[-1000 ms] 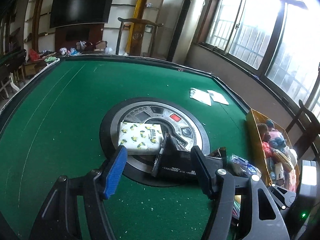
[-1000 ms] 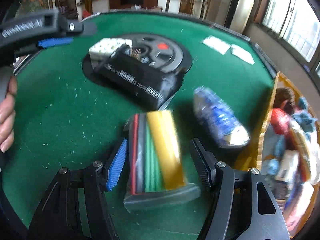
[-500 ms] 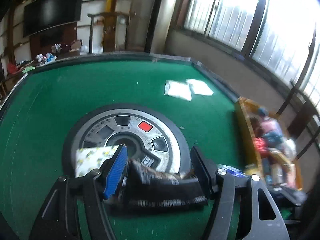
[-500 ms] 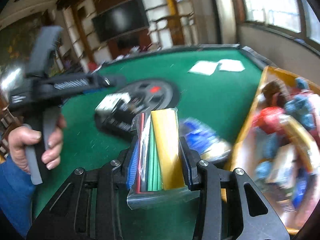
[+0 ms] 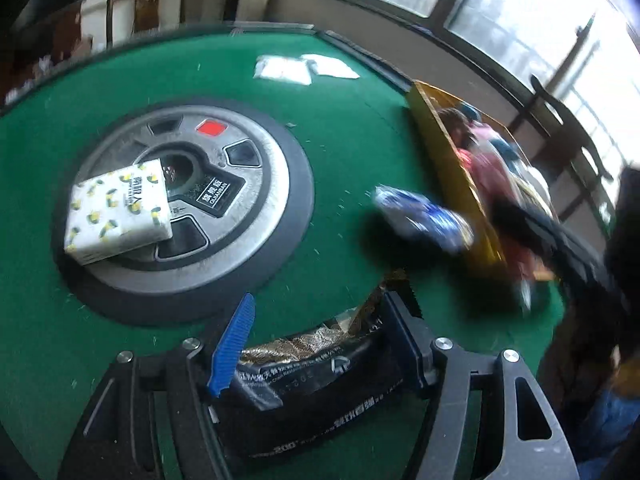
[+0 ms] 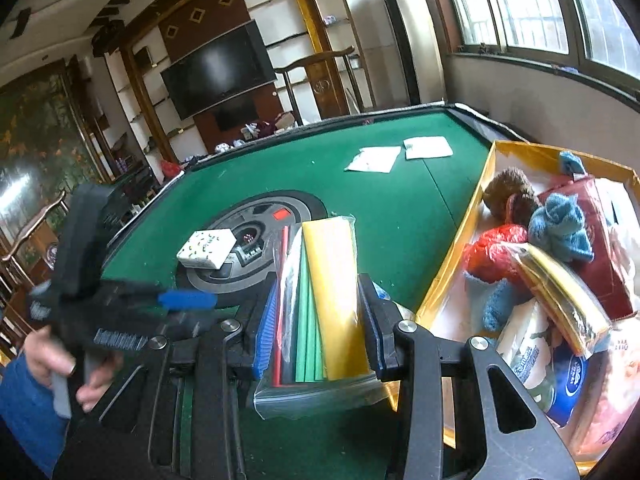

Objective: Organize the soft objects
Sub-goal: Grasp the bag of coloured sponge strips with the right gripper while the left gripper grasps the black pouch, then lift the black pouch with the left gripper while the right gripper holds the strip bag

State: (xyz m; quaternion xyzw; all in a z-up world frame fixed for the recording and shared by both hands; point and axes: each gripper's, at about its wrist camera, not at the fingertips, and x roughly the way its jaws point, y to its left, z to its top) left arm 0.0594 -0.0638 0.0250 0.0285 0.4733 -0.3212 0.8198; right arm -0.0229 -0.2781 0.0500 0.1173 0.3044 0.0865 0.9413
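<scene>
Nearest to you, your right gripper [image 6: 318,312] pinches a clear zip bag of coloured strips [image 6: 320,304], red, green and yellow, both pads pressed against its sides and the bag lifted off the felt. At about three o'clock from it stands the yellow-walled box [image 6: 452,256], already crowded with soft things: a blue knitted piece [image 6: 560,224], a red crinkled bag [image 6: 492,248], a brown plush [image 6: 510,196] and wrapped packs. At nine o'clock, your left hand [image 6: 64,360] grips the handle of the other tool.

Your left gripper [image 5: 320,340] is clamped on a black packet with white print [image 5: 316,384], its top flap crumpled between the blue pad and the dark one. Up at eleven o'clock from it, a white tissue pack with yellow lemon print [image 5: 120,212] lies on the round metal hub [image 5: 256,200] set in the green table [image 5: 352,152], overhanging the hub's edge. At one o'clock, a blue and white wrapper [image 5: 420,216] shows just beside the box wall, too blurred to say whether it touches. Far off, at twelve o'clock, two white paper sheets [image 5: 304,68] lie flat near the table's far rim.
</scene>
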